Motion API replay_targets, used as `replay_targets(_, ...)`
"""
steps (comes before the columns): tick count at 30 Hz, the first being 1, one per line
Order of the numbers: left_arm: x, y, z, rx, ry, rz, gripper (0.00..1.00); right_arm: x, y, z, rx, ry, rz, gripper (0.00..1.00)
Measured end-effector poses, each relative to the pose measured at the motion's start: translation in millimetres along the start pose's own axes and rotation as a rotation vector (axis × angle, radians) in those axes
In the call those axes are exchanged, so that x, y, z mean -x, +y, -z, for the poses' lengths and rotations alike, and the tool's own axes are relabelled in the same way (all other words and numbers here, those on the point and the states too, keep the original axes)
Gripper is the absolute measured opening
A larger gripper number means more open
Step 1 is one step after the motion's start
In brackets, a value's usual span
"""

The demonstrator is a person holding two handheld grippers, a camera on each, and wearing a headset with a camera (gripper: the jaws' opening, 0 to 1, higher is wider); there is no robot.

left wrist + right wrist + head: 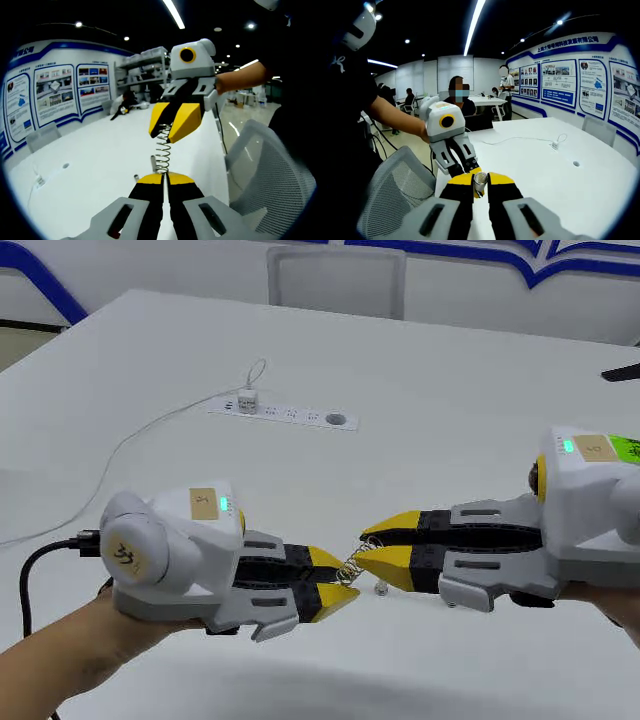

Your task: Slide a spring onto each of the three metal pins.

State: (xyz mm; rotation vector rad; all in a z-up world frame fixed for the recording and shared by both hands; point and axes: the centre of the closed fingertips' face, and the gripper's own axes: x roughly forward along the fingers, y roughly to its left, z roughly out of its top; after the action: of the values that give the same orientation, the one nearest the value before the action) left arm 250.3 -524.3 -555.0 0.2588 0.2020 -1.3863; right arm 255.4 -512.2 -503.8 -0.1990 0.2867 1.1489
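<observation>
A coiled steel spring [355, 562] spans the gap between the two grippers just above the white table [420, 420]. My right gripper [365, 545] is shut on the spring's far end [479, 184], which sits between its yellow tips. My left gripper [165, 176] is shut, tips nearly together, on something thin at the spring's [162, 150] lower end; it looks like a metal pin, mostly hidden by the coils. The right gripper [165, 131] faces it from above. A loose metal pin [381, 588] stands on the table under the tips, also visible as pin [153, 162], with another pin [135, 176] nearby.
A white power strip [285, 412] with a plugged charger and cable lies mid-table. A black cable [40, 560] runs from the left gripper. A grey chair [335, 280] stands beyond the far edge, a mesh chair [270, 170] beside the table. People stand in the background.
</observation>
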Motion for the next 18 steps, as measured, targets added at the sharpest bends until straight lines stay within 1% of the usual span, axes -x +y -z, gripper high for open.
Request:
replay_targets(1, 0.2, -2.8, -3.1, 0.013, -0.019, 0.007, 0.01, 0.3, -1.4, 0.0, 0.0, 0.001, 0.005, 0.1)
replay_targets(6, -1.9, -0.4, -1.4, 0.007, -0.007, -0.007, 0.01, 1.3, -5.0, -3.9, -0.005, -0.014, 0.016, 0.1)
replay_targets(10, -1.9, 2.5, -2.4, 0.01, -0.016, -0.015, 0.01, 2.2, -7.1, -5.5, 0.008, -0.01, 0.022, 0.1)
replay_targets(14, 2.6, 11.2, -4.4, 0.015, -0.031, -0.038, 0.01, 6.0, -18.3, -6.3, 0.012, -0.008, 0.042, 0.1)
replay_targets(18, 9.8, 20.5, -2.1, 0.022, -0.031, -0.063, 0.01, 9.8, -31.5, -6.0, 0.019, 0.0, 0.068, 0.1)
